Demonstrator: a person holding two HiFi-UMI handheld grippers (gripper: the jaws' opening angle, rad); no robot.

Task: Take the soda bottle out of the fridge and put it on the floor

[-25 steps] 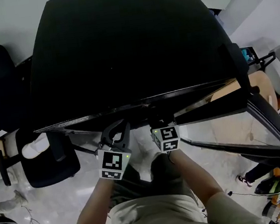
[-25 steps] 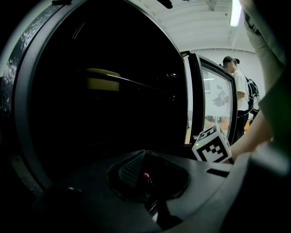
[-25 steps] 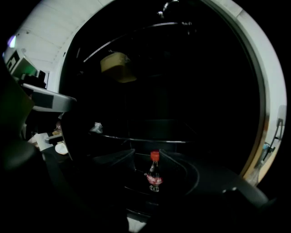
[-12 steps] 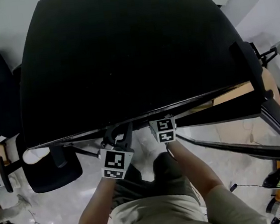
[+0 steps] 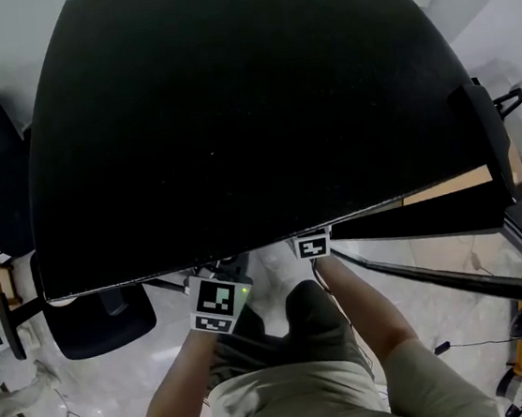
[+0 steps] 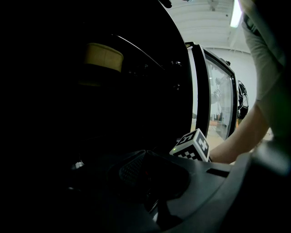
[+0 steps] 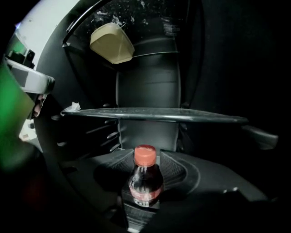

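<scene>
- Filling most of the head view, the black top of the fridge [image 5: 230, 112] hides its inside. Its glass door [image 5: 432, 218] stands swung open at the right.
- At the front edge of that top, the left marker cube [image 5: 218, 302] and the right marker cube [image 5: 313, 244] show, the right one partly tucked beneath the edge. Both hang above the pale floor [image 5: 123, 390], with a black office chair [image 5: 95, 318] off to the left.
- In the left gripper view, the left claw [image 6: 144, 154] points into the dark fridge. One ribbed pad [image 6: 132, 169] catches a little light. The jaws seem pressed together at the tips with nothing between them, though the gloom makes this hard to read.
- A beige tub [image 6: 103, 57] sits high up in the dark, and the right marker cube shows just beyond the claw, near the lit door.
- In the right gripper view, the right claw [image 7: 146, 157] is inside the fridge, below a glass shelf [image 7: 154, 114].
- The soda bottle [image 7: 145, 182], dark with a red cap [image 7: 145, 154], stands upright between the jaws, which pinch its body from both sides. Whether its base rests on the fridge bottom cannot be told.
- The beige tub sits on the level above, at upper left.
</scene>
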